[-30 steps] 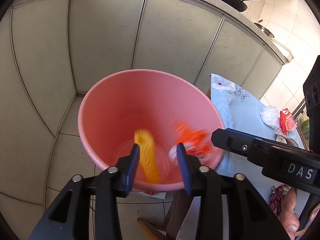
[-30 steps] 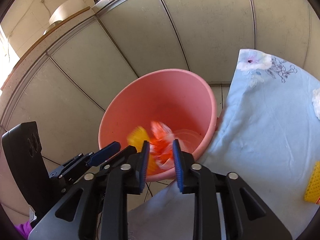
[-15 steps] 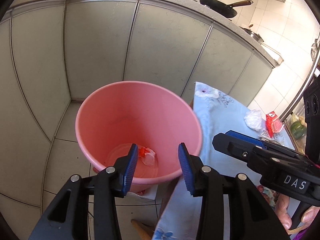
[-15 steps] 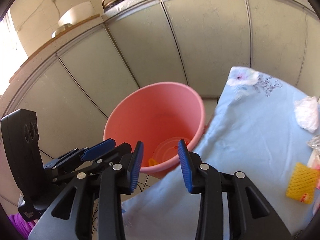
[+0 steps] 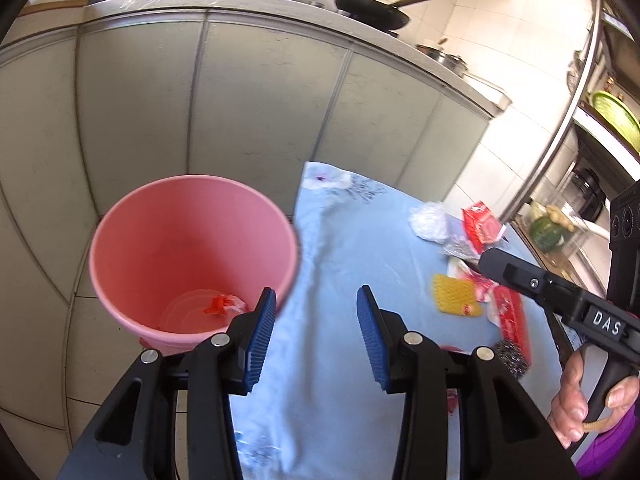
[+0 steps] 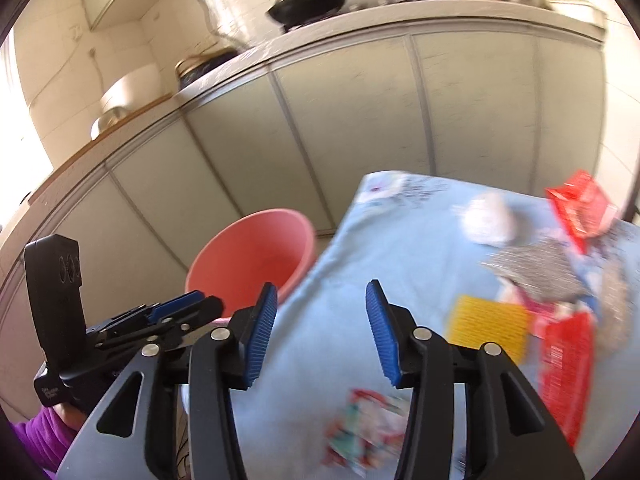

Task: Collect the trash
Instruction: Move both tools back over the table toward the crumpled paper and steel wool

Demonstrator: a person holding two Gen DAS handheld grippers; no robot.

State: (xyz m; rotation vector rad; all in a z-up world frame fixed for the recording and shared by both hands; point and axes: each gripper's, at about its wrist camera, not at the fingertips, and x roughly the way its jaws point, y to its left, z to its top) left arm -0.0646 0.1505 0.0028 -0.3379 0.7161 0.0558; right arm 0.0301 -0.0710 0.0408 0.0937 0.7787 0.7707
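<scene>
A pink bucket (image 5: 192, 248) stands on the floor by the table's left edge, with an orange-and-white wrapper (image 5: 224, 305) lying in its bottom. My left gripper (image 5: 316, 336) is open and empty over the table's edge, right of the bucket. My right gripper (image 6: 320, 332) hangs over the blue tablecloth (image 6: 400, 248), its jaws opening with nothing between them. Trash lies to the right on the cloth: a yellow mesh piece (image 6: 488, 324), red wrappers (image 6: 568, 364), a white crumpled bag (image 6: 490, 218) and a silvery foil packet (image 6: 532, 268).
Grey cabinet doors (image 5: 260, 112) run behind the bucket, with black pans (image 5: 372, 10) on the counter above. A steel scourer (image 5: 512, 356) and a colourful wrapper (image 6: 368, 424) also lie on the cloth. A hand (image 5: 576, 404) holds the right gripper's handle. A shelf with vegetables (image 5: 548, 228) stands at far right.
Both grippers have pulled back up and to the right from over the bucket to over the table. The yellow and orange pieces dropped into the bucket. The right jaws have widened.
</scene>
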